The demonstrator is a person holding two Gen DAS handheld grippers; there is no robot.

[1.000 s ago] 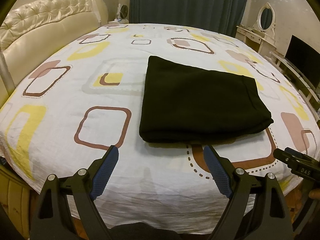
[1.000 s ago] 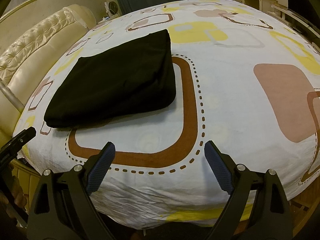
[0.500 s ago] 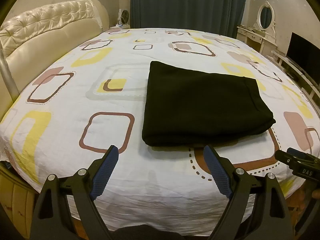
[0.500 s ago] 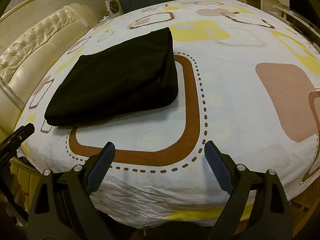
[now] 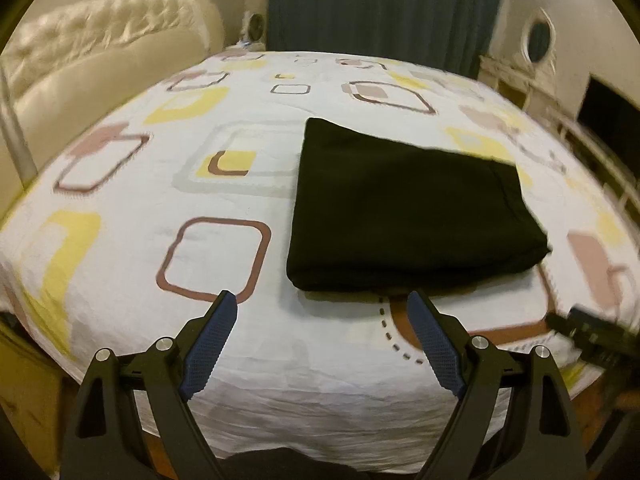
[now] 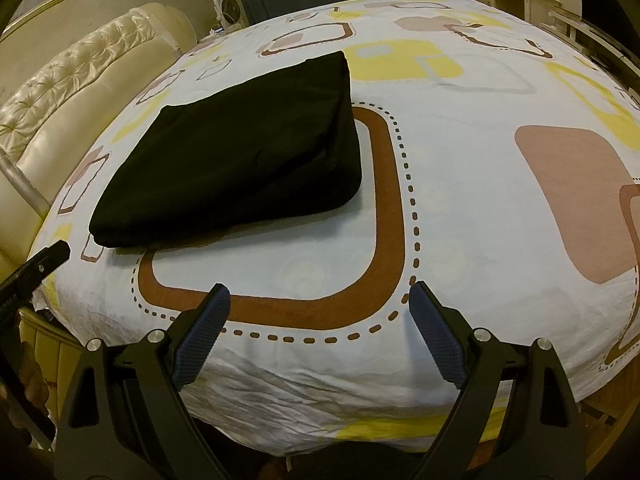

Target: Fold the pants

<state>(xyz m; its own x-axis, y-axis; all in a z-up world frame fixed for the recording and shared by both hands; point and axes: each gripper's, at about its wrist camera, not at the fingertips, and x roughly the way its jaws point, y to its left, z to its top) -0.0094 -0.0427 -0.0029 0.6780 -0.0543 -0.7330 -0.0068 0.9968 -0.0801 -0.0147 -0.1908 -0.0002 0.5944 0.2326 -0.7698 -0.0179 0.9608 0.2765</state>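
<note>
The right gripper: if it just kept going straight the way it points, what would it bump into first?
Probably the bare bedsheet, on its brown printed band; the right gripper is open and empty, and the folded black pants lie off to its left.

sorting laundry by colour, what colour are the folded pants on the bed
Black, plain; the folded pants show best in the right wrist view.

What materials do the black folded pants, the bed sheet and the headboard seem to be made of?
Pants: probably a soft matte knit or fleece; no shine, thick rounded fold edges.
Bed sheet: likely thin woven cotton, matte; fine wrinkles at the near edge, printed squares.
Headboard: looks like glossy cream leather or imitation leather; button tufting and highlights.
</note>
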